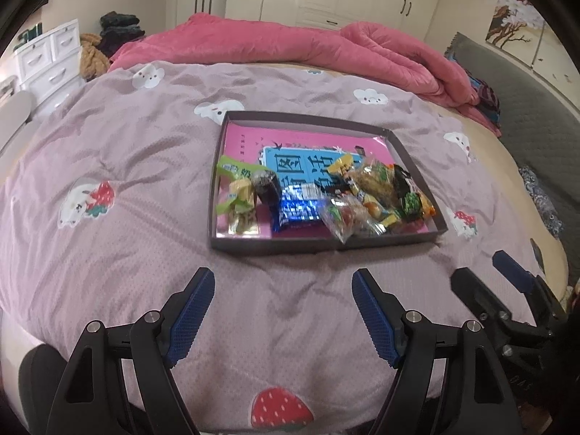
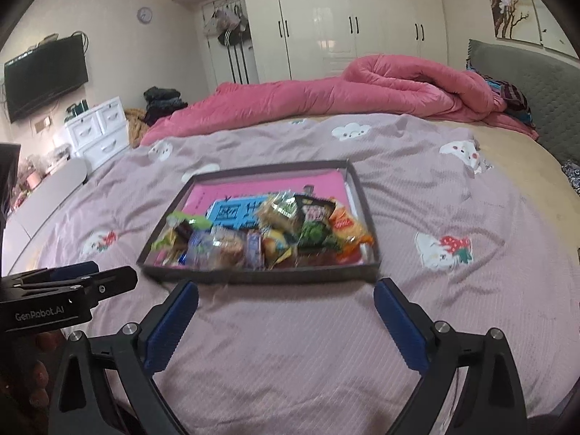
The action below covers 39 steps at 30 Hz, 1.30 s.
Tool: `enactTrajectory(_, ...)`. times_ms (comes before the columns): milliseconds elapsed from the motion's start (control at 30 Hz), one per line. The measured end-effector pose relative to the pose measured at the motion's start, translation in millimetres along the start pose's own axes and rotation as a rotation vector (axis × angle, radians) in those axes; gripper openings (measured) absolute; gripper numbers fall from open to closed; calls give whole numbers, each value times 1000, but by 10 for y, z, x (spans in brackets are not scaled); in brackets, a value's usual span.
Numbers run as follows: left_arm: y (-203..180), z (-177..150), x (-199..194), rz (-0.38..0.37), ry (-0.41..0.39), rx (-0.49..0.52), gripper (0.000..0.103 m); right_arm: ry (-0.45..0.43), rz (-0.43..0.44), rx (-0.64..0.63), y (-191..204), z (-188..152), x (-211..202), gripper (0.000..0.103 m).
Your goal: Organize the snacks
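Since both grippers hang over bare bedspread [image 1: 145, 166] with nothing between their fingers, left gripper [image 1: 282, 311] and right gripper [image 2: 286, 319] spread wide and empty, the snacks [image 1: 326, 195] all sit piled along the near edge of the shallow tray [image 1: 319, 246], which rests mid-bed on the soft cover. My worry: the crinkly packets overlap, so a pinch could drag two at once, and pushing down on that cushy bed could tip the tray and spill stuff over its low rim.
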<state>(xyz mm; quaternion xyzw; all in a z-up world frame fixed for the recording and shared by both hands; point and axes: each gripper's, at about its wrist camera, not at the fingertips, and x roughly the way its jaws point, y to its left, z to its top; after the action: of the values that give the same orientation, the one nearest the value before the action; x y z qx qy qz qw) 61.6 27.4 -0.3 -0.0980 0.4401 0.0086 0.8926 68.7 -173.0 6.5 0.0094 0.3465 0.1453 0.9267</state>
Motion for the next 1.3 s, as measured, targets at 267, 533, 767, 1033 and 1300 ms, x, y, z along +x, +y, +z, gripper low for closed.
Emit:
enactTrajectory(267,-20,-161,-45,1,6,14,79,24,-12,37,1,-90,-50,98)
enactTrajectory(533,-4,-229,-59,7,8,11,79,24,-19,31,-27,-135,-125,99)
enactTrajectory(767,-3,-271,-113,6,-4,14,80,34,-14,21,-43,-178,-144,100)
enactTrajectory(1033,23,-279,-114,8,-7,9,80,45,-12,26,-40,-191,-115,100)
enactTrajectory(1300,19,-283,-89,11,3,14,80,48,-10,19,-23,-196,-100,100)
